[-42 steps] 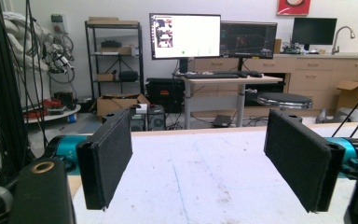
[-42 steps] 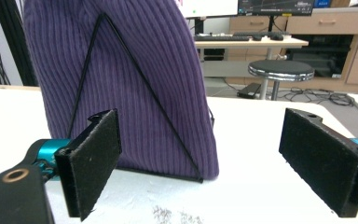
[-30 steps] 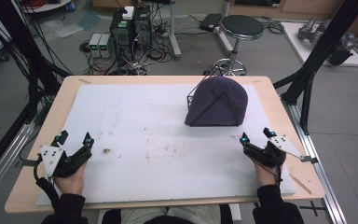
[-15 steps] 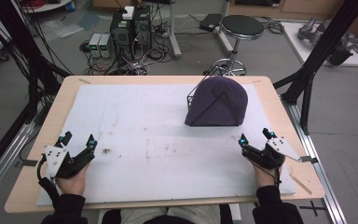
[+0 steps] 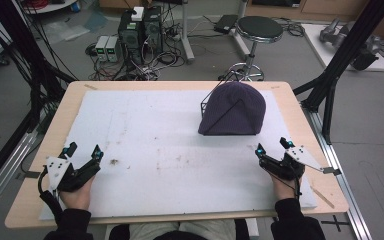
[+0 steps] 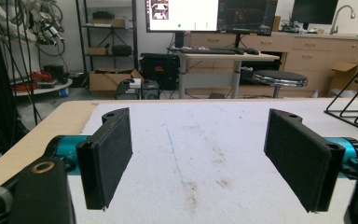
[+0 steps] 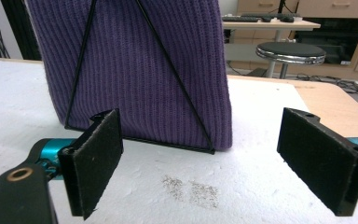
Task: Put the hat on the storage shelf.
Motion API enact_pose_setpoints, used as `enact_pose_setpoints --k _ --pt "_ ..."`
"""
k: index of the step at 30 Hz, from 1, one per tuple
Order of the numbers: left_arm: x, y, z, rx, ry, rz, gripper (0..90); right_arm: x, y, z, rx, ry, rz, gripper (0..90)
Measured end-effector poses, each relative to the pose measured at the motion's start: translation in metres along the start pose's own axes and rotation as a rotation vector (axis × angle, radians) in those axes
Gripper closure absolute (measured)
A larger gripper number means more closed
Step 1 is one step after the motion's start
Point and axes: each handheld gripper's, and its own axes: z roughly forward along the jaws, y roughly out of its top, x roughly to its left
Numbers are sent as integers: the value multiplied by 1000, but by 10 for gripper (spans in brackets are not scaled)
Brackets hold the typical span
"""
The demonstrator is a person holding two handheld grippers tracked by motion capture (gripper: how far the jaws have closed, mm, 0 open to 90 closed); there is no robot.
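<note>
A purple knitted hat (image 5: 233,108) sits on a black wire stand (image 5: 214,95) toward the far right part of the white foam sheet (image 5: 160,150) that covers the worktop (image 5: 70,100). The right claw (image 5: 272,148) rests on the sheet on the near side of the hat, close to it but apart, jaws spread wide with nothing between them; in the right gripper view the hat (image 7: 135,65) stands straight ahead, beyond the gap. The left claw (image 5: 83,150) lies well apart from the hat, toward the near left corner of the sheet, jaws likewise wide open and empty.
</note>
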Motion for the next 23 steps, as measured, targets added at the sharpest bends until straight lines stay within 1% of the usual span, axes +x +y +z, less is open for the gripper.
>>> enact_pose_setpoints --k 1,4,9,11,19,20,23 --pt "0 0 0 4 -1 -2 238 1 0 0 5 3 8 133" --pt "1 -1 0 7 -2 -4 238 1 0 2 2 6 5 132" --pt "2 -1 0 8 -1 -5 238 0 0 2 11 -3 15 124" --pt "2 -1 0 8 -3 -5 238 0 -1 2 13 2 26 123" --pt "2 -2 0 8 -4 -14 238 -1 -1 4 22 18 22 122" --pt "2 -2 0 8 -5 -14 238 0 -2 4 29 25 30 122" --pt "2 -2 1 12 -8 -13 238 0 -2 5 30 30 25 122"
